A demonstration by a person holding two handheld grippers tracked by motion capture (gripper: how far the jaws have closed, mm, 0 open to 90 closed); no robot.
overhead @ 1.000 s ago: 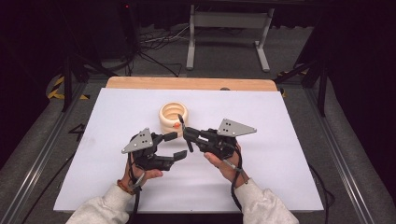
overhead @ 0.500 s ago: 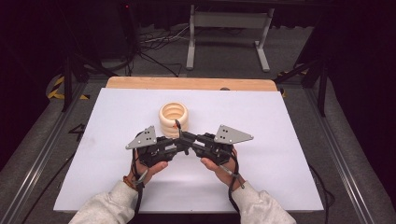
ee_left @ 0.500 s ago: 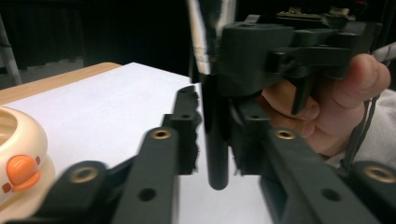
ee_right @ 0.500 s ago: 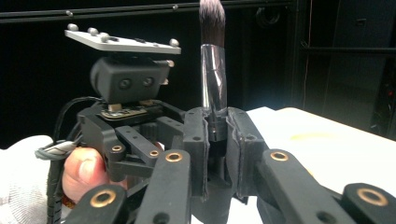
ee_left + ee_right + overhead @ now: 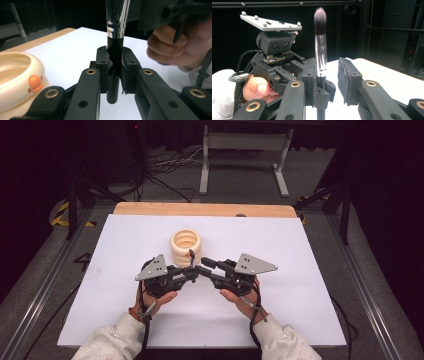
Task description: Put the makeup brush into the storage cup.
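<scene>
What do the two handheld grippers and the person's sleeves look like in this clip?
Both the left gripper and right gripper are black, with brass-coloured pivot rivets, a grey three-cornered plate on top and a black cable trailing to the wrist. The sleeves are light grey.

Glossy black brush (image 5: 113,75) handle, shiny metal ferrule; glazed cream holder (image 5: 185,244).

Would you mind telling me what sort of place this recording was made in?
Probably a lab or studio recording bench: a white-topped table with a wooden far edge, dark surroundings with loose cables on the grey floor, and a grey metal stand behind.
</scene>
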